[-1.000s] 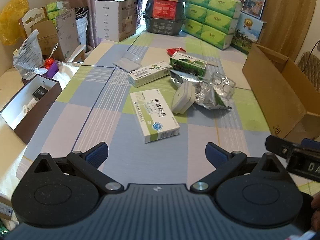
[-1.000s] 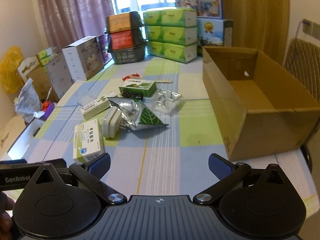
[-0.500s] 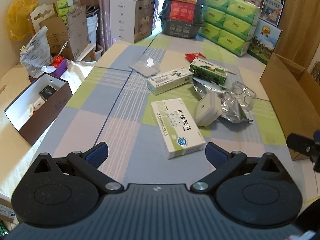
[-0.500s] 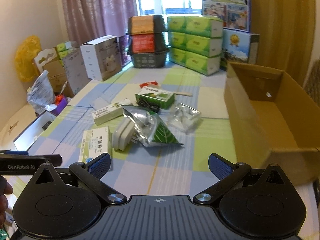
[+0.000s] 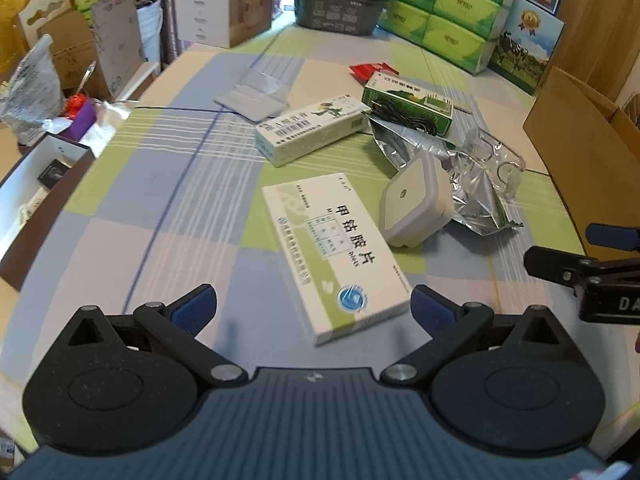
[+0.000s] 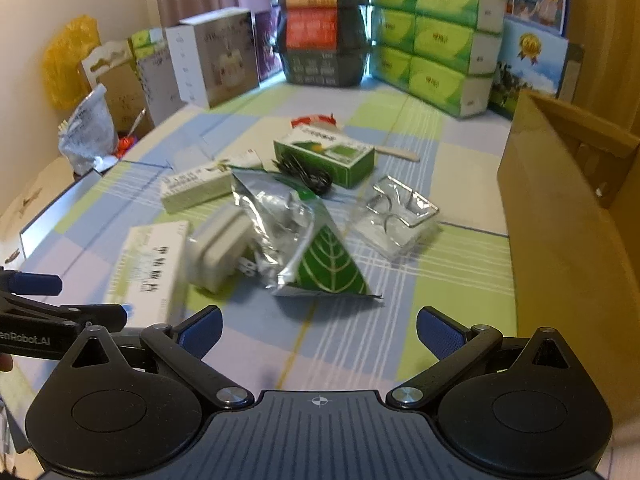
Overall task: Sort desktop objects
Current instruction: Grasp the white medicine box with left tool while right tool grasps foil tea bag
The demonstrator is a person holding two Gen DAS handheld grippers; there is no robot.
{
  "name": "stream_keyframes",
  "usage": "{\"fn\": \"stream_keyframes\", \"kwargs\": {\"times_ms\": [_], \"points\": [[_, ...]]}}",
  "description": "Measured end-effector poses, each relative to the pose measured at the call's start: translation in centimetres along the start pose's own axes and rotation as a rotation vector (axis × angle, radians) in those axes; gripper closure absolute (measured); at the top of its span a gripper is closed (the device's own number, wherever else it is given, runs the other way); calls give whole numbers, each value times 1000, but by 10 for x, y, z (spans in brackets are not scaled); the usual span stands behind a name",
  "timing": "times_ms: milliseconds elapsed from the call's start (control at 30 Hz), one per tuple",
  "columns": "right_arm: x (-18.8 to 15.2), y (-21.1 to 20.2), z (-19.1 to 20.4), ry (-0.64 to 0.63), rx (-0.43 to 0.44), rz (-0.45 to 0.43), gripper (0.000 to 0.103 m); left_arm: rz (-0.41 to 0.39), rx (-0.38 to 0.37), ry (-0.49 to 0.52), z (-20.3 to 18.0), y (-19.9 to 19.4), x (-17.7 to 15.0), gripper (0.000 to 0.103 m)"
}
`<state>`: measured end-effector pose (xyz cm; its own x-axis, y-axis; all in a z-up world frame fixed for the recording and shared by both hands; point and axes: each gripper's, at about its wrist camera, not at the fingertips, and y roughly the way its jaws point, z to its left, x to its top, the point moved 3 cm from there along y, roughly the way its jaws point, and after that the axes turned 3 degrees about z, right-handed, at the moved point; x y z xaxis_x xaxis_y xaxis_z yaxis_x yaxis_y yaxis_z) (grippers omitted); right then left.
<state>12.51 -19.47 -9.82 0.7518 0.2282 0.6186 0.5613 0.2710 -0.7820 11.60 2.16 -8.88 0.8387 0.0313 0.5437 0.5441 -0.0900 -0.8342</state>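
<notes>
Your left gripper [image 5: 312, 308] hangs with fingers spread wide and empty over the near corner of a white medicine box [image 5: 336, 256] lying flat on the checked worktop [image 5: 168, 208]. Your right gripper [image 6: 319, 330], equally wide and holding nothing, faces a foil pouch [image 6: 308, 248] with a green leaf print. A grey plug adapter [image 5: 416, 204] sits between box and pouch, touching the pouch. Beyond lie a longer pale box [image 5: 312, 130], a green box [image 5: 408, 100] with a black cable across it, and a clear plastic tray [image 6: 396, 212]. A cardboard carton [image 6: 568, 216] stands at the right.
</notes>
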Motion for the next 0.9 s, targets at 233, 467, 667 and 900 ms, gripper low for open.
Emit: {"fn": "stream_keyframes", "kwargs": {"times_ms": [233,467,667,900], "points": [[14,33,-3,-83,40,3,2,12,-26,47,-10,25,10,2],[25,60,3,-204,19,33,4,25,-13,89,-9,42,15,4],[29,75,1,-218,28,62,29,38,-10,107,-5,51,18,24],[28,63,-1,-184,-22,61,60,40,16,149,-5,48,16,35]]}}
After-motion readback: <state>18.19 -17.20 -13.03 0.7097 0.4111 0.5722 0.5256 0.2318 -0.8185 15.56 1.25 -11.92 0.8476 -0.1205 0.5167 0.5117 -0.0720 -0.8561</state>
